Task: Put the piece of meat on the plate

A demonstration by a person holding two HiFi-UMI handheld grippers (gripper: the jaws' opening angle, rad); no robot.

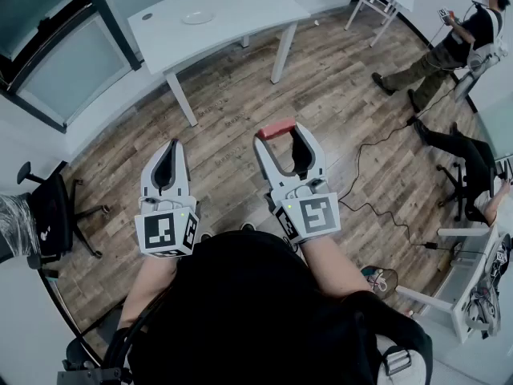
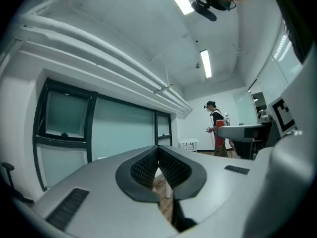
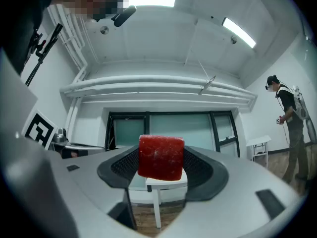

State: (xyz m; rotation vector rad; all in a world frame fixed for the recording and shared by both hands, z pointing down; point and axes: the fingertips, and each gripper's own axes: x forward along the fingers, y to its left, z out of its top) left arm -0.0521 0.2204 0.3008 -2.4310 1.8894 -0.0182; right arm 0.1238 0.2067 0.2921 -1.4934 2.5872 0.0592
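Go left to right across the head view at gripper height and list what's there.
Black office chair → left gripper → right gripper holding the piece of meat → seated person.

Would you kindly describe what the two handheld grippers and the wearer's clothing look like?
The left gripper and right gripper are both light grey plastic shells with curved jaws lined with black ribbed pads. Each carries a white cube bearing black square markers at its rear. The person wears a black top.

Left tool (image 1: 166,152) closed, right tool (image 1: 280,133) around meat (image 3: 161,157).
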